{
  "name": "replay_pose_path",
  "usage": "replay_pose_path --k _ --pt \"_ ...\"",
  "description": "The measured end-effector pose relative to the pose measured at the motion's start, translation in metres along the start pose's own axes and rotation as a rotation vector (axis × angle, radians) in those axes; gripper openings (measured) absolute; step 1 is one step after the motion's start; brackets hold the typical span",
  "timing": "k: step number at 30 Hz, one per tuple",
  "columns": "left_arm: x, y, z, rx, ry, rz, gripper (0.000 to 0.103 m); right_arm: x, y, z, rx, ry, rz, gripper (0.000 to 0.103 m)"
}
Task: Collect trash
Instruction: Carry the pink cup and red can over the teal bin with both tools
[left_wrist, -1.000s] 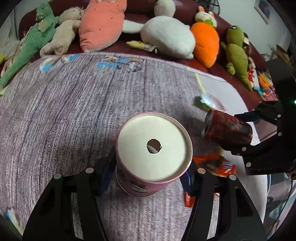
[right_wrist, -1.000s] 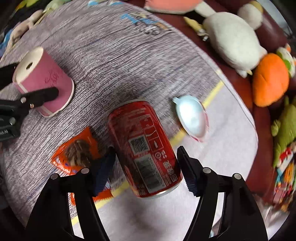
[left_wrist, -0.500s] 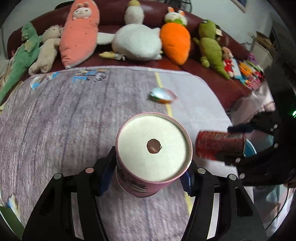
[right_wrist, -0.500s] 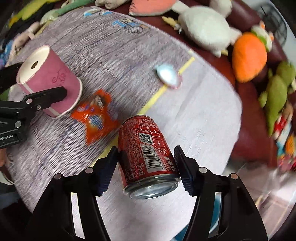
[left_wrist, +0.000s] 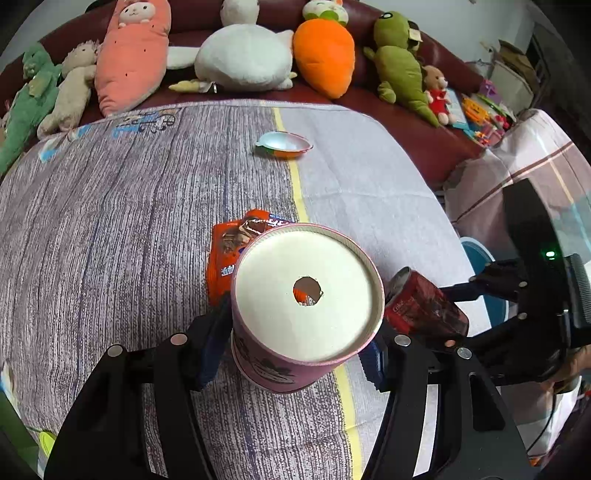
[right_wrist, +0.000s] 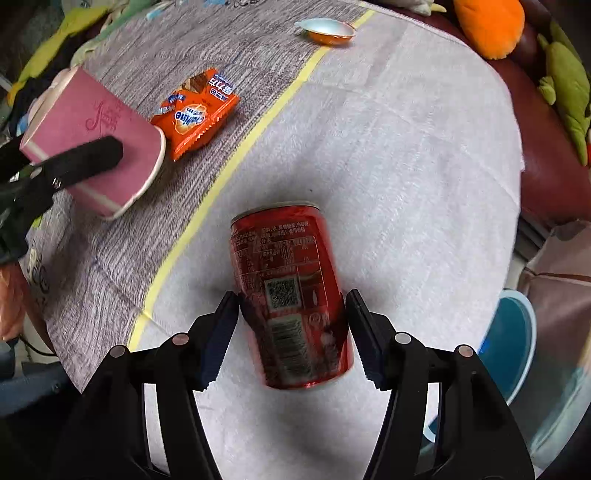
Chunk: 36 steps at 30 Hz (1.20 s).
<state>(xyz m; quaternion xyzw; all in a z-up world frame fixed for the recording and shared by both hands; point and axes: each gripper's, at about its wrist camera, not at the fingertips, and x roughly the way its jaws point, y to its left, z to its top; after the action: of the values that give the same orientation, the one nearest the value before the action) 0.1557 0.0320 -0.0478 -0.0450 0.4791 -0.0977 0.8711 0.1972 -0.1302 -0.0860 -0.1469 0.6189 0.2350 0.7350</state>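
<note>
My left gripper (left_wrist: 295, 345) is shut on an upside-down pink paper cup (left_wrist: 306, 295), whose white base with a small hole faces the camera. It hangs above the cloth-covered table (left_wrist: 110, 221). My right gripper (right_wrist: 291, 325) is shut on a red soda can (right_wrist: 291, 295), held lengthwise above the table's white part, pads on both sides. In the left wrist view the can (left_wrist: 421, 314) shows just right of the cup. An orange snack wrapper (right_wrist: 195, 114) and a small foil-lidded orange cup (right_wrist: 327, 31) lie on the table.
A blue round bin (right_wrist: 513, 350) stands on the floor off the table's right edge. Several plush toys (left_wrist: 243, 55) line a dark red sofa behind the table. A checked cloth (left_wrist: 517, 166) covers something at the right.
Both grippers have carried their loads to the right, towards the table's edge. The can has rolled in view, and the blue bin has come into sight beside it.
</note>
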Motion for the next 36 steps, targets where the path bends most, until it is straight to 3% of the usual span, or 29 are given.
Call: replay_pose_path --k 6,14,25,36 --pt "0.003 0.001 0.000 -0.006 0.012 0.014 0.062 0.021 -0.001 0.007 0.007 0.002 0.019 0.057" --pt "0.004 -0.026 0.009 0.038 0.013 -0.001 0.062 -0.014 -0.018 -0.011 0.071 -0.102 0.023 0.056" --pt "0.021 -0.130 0.025 0.176 0.050 -0.111 0.062 -0.081 -0.122 -0.087 0.334 -0.233 -0.028 0.056" --pt "0.054 -0.255 0.026 0.333 0.118 -0.240 0.062 -0.101 -0.223 -0.171 0.640 -0.281 -0.071 0.057"
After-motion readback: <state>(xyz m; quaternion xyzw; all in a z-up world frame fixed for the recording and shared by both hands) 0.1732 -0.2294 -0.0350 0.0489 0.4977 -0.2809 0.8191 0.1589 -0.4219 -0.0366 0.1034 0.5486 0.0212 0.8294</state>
